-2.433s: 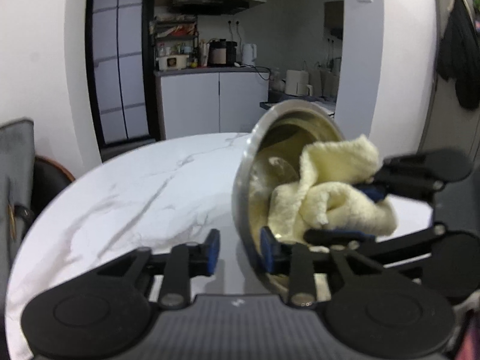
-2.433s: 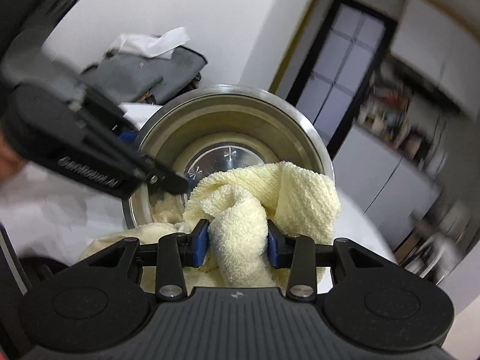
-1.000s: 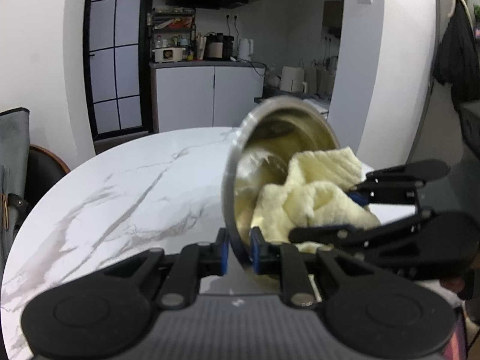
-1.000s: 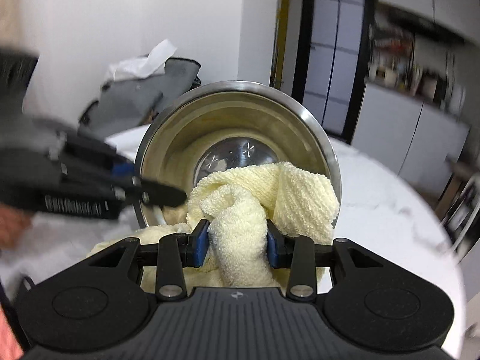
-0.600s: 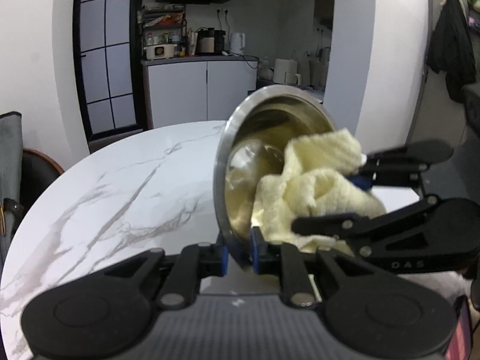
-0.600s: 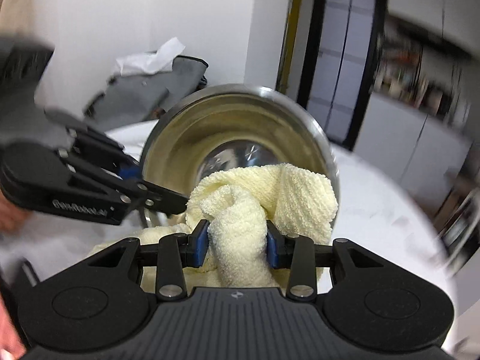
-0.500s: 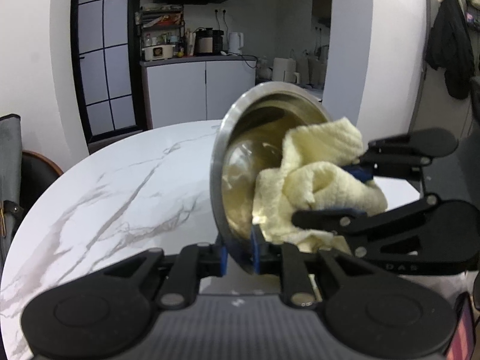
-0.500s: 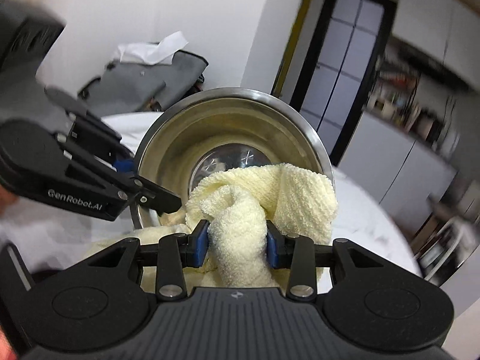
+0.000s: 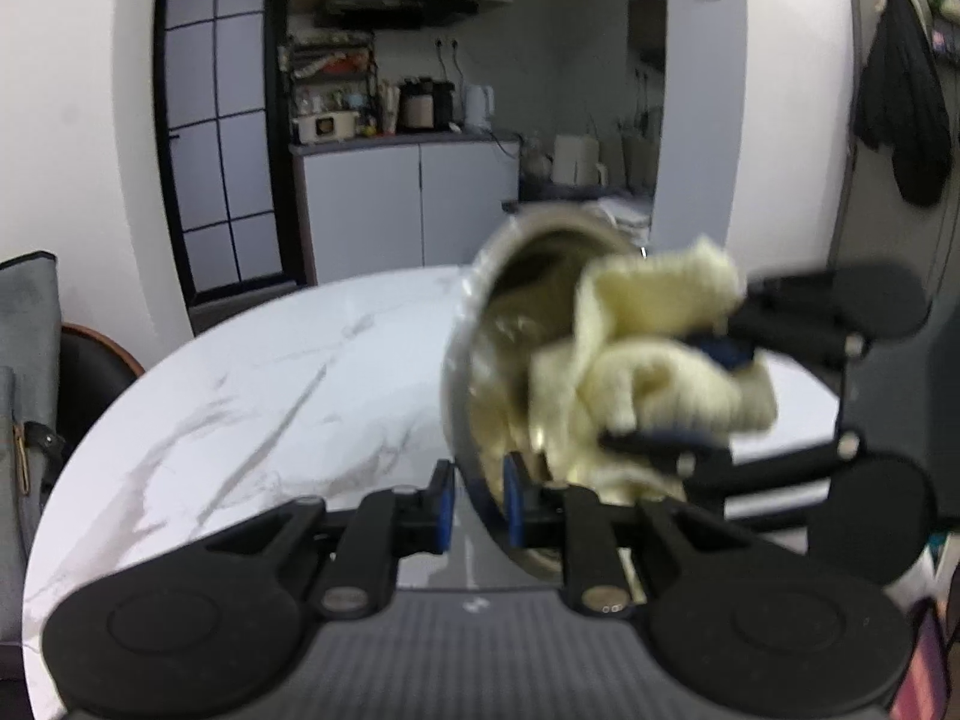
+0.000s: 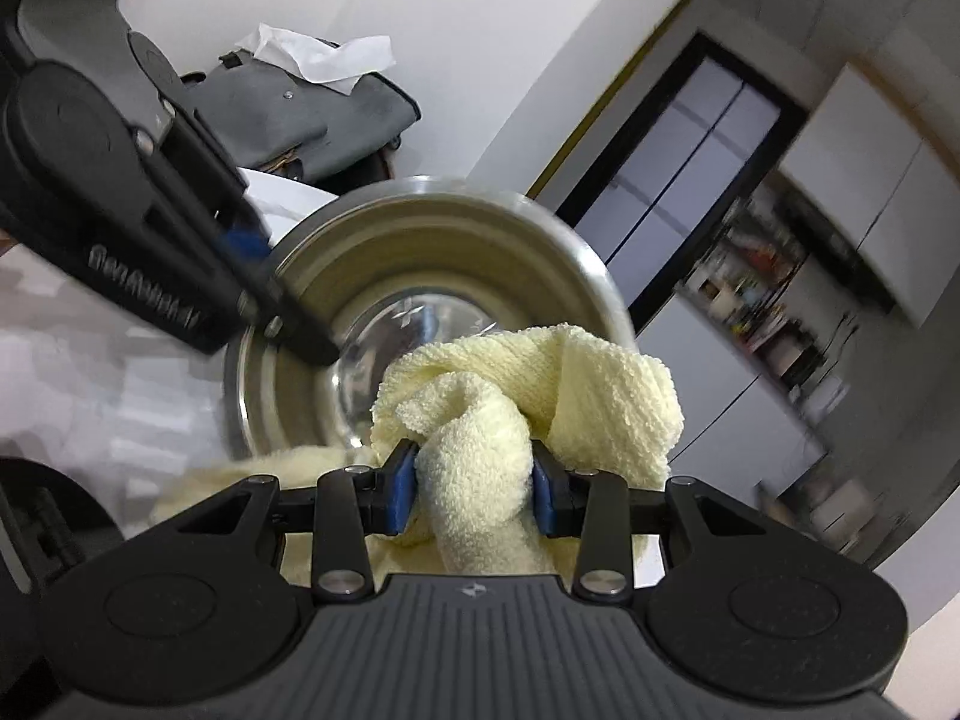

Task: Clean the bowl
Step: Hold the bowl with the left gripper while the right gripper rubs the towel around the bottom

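Clamped on the near rim of the steel bowl (image 9: 480, 396), my left claw (image 9: 477, 504) has one blue pad outside the wall and one inside, holding the bowl tipped on its side just above the marble table (image 9: 252, 384), a little right of centre in the left view. My right claw (image 10: 473, 483) is closed tight on a bunched yellow cloth (image 10: 540, 384), low in the middle of the right view, with the cloth pushed into the bowl's mouth. I judge we are mid-wipe, working the inner wall. Next I would sweep the cloth round the inside toward the shiny bottom, pressing lightly while the left grip stays firm. Blur on the bowl suggests motion, so I can't say exactly where the cloth touches.
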Available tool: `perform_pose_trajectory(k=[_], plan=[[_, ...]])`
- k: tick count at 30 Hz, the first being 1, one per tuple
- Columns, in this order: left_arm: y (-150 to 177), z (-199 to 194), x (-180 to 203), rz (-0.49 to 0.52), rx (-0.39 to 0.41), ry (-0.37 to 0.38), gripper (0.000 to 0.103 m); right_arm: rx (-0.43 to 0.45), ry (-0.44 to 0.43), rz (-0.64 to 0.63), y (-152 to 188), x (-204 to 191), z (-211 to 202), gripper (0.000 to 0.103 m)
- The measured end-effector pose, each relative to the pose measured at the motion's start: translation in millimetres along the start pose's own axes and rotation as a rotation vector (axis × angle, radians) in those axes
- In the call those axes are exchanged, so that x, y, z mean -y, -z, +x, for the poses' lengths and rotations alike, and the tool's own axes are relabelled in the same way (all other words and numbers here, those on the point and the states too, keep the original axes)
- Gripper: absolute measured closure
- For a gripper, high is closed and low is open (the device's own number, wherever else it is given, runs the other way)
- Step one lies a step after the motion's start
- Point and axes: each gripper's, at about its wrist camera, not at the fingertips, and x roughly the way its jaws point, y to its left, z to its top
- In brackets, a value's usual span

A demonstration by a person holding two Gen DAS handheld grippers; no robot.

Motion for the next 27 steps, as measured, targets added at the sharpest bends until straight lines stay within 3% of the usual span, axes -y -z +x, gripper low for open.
perform_pose_trajectory(k=[4,10,14,17,20,22,24,27], plan=[[3,6,6,0.023,-0.032,-0.021,0.086,-0.017,-0.096,0.145,4,13,1,0.062],[10,14,4,0.004,-0.075,-0.002,0.086,-0.022,-0.320,0.434,16,39,6,0.062],[8,12,3,0.005,-0.075,0.008,0.087,-0.020,-0.358,0.471,21,43,7,0.062],[6,11,3,0.015,-0.072,0.013,0.087,-0.015,-0.293,0.382,18,35,4,0.062],[5,7,5,0.037,-0.060,-0.002,0.087,0.047,-0.068,0.128,8,11,-11,0.063],[5,4,9,0.058,-0.048,-0.012,0.087,0.103,0.025,0.008,6,-1,-18,0.064],[4,1,12,0.074,-0.042,-0.020,0.087,0.135,0.089,-0.087,4,-11,-21,0.064],[4,-1,10,0.064,-0.037,-0.019,0.087,0.139,0.116,-0.141,3,-16,-20,0.064]])
